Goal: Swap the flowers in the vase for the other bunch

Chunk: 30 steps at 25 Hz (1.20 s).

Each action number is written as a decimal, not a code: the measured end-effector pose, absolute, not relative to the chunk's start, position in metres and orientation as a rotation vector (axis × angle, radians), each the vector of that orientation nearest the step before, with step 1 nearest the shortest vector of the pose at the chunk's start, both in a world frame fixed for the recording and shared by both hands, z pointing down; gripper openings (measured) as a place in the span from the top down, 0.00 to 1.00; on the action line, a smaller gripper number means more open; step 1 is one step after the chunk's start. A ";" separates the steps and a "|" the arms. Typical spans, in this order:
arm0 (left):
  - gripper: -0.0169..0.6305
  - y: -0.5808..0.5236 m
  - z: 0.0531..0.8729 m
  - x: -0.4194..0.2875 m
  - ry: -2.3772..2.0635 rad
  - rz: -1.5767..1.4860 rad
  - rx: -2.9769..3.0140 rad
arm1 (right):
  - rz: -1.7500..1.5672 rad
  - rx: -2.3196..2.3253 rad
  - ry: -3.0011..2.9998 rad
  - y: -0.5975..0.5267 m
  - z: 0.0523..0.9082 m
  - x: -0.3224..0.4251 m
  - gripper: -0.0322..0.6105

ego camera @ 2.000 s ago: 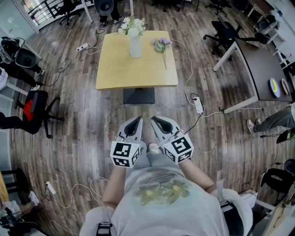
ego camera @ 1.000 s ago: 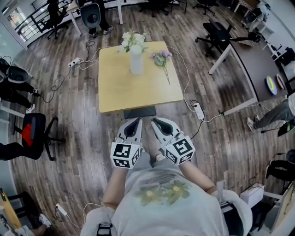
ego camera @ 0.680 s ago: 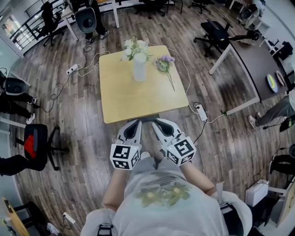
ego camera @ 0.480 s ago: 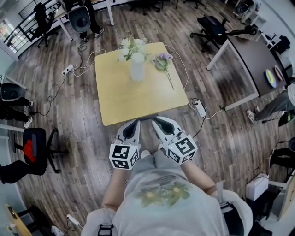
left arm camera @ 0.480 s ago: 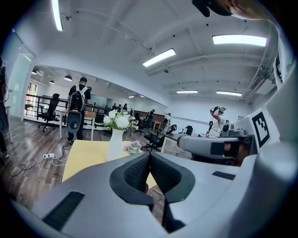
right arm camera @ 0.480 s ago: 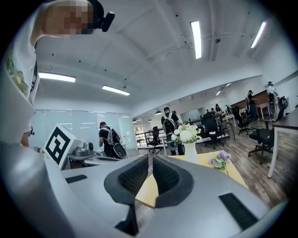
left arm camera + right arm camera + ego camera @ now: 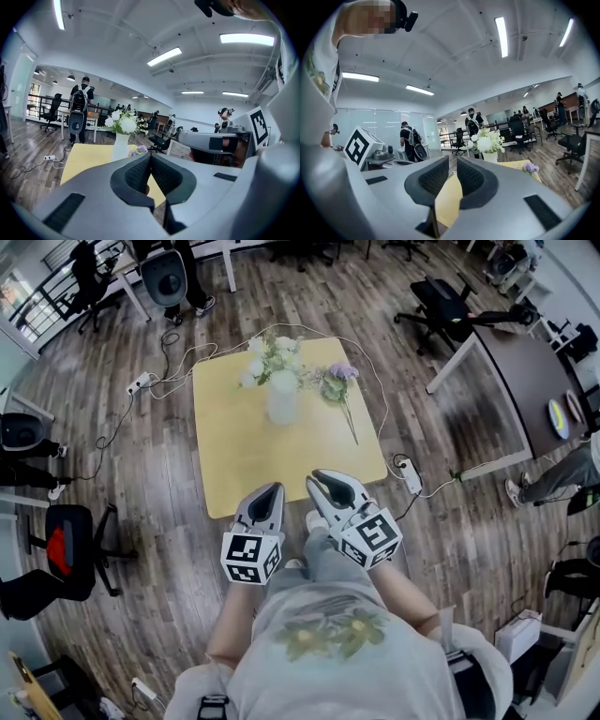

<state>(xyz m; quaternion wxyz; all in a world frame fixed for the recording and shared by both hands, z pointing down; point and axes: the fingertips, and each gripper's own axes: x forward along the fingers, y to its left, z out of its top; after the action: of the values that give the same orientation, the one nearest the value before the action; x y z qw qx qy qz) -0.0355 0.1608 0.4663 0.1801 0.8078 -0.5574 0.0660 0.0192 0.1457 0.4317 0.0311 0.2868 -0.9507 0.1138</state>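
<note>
Loose bunch's stems (image 7: 348, 420): overhead only, apparently.

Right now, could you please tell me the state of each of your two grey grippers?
Left grey gripper: closed, holding nothing.
Right grey gripper: closed, holding nothing.

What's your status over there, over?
Left gripper, right gripper shut, empty, by table edge. White flowers in vase, purple bunch lying beside. No obstacle seen.
</note>
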 end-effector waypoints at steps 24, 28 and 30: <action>0.95 -0.034 0.480 -0.031 -1.796 0.235 2.072 | 0.066 0.609 -2.890 -0.097 0.431 0.016 0.54; 0.95 -0.040 0.486 -0.044 -1.802 0.245 2.052 | 0.031 0.598 -2.880 -0.114 0.431 -0.006 0.53; 0.95 -0.043 0.488 -0.050 -1.805 0.248 2.036 | 0.006 0.580 -2.864 -0.120 0.433 -0.016 0.53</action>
<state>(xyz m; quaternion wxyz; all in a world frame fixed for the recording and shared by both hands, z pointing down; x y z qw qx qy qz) -0.0504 -0.0429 0.4877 0.2032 0.7297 -0.6468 0.0890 -0.0156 -0.1205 0.4330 0.1094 0.1974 -0.9742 0.0020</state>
